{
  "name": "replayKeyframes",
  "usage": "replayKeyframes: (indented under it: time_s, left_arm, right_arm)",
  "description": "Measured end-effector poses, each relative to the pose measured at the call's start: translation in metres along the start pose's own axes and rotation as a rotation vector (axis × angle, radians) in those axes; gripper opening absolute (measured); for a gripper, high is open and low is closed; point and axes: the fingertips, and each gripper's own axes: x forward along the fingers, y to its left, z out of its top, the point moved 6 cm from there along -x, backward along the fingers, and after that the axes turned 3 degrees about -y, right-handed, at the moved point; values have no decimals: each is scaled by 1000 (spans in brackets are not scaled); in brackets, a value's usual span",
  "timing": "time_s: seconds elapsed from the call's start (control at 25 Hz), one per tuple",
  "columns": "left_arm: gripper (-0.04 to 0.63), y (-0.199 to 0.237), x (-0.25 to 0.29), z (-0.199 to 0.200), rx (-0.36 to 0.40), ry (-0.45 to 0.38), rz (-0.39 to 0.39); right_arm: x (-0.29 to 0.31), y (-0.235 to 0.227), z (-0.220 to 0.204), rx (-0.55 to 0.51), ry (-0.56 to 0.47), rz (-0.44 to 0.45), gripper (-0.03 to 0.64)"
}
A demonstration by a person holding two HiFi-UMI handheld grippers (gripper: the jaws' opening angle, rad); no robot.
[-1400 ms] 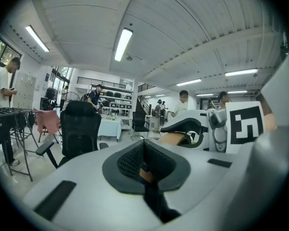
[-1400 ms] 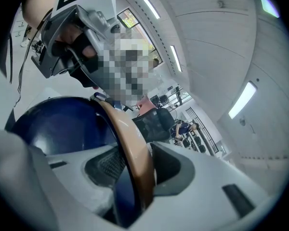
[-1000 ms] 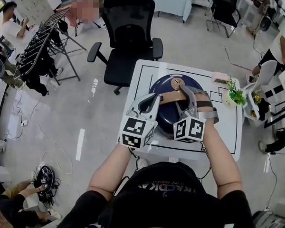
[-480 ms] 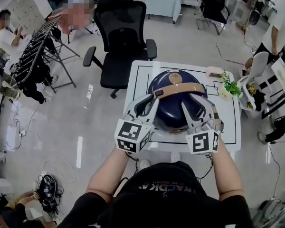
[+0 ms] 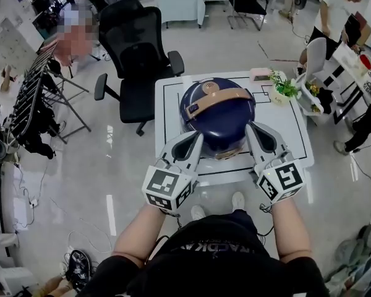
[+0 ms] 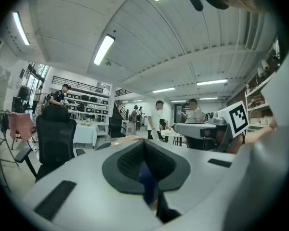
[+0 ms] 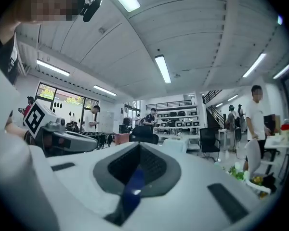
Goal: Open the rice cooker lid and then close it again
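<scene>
Tabletop (image 5: 290, 135) rice cooker (image 5: 217, 113) between tools (image 5: 196, 137) (image 5: 252, 129)

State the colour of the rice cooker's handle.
Tan handle, clearest in the head view.

A small white table (image 5: 292, 132) marked with black lines. A dark blue rice cooker (image 5: 217, 113) sits at its centre. A pink box (image 5: 260, 74) and a small potted plant (image 5: 283, 88) stand near the far right corner.
</scene>
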Motion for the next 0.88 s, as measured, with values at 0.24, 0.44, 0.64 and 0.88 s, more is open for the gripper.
replayKeyframes:
  time_s: [0.24, 0.44, 0.64, 0.88]
  left_arm:
    - [3, -36, -7, -7, -21, 7, -45]
    - [3, -64, -10, -11, -37, -2, -4]
    - [3, -105, -9, -20, -48, -20, 74]
    - [3, -154, -24, -32, -42, -9, 186]
  right_arm:
    - [-31, 3, -2, -28, 23, 2, 2]
    - [-50, -4, 2, -10, 22, 44, 2]
    - [-79, -14, -1, 10, 22, 110, 2]
    - [-117, -22, -8, 11, 25, 194, 2]
